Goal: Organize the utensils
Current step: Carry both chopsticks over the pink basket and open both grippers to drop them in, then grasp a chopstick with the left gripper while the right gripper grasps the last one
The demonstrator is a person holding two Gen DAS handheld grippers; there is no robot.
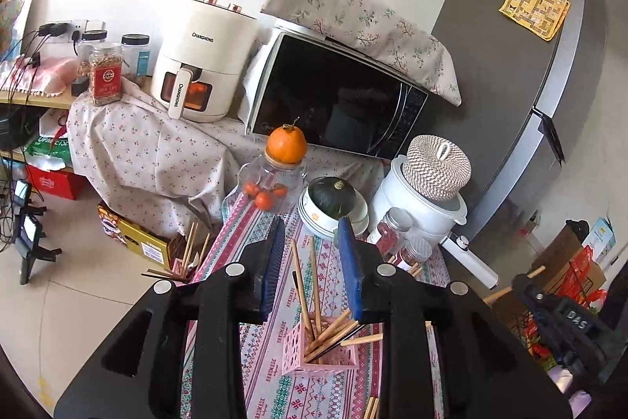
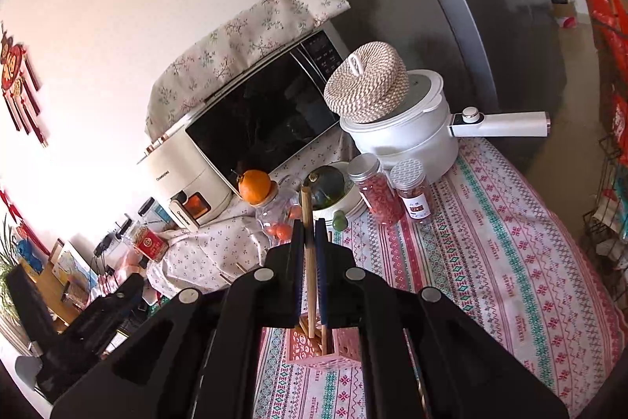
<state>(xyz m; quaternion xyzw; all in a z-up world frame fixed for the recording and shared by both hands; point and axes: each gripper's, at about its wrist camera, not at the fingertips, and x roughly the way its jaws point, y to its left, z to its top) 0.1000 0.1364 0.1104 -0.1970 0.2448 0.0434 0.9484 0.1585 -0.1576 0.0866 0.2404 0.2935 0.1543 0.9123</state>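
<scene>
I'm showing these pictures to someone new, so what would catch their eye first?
Probably the pink basket on the patterned tablecloth, bristling with wooden chopsticks, right below both grippers. Next, the right gripper pinching one upright chopstick above that basket. Behind, an orange perched on a glass jar before the microwave.

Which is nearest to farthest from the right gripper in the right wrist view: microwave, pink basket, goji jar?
From the right gripper, jaws shut on a chopstick:
1. pink basket, just below the tips.
2. goji jar, beyond, to the right.
3. microwave, farthest, at the wall.
</scene>
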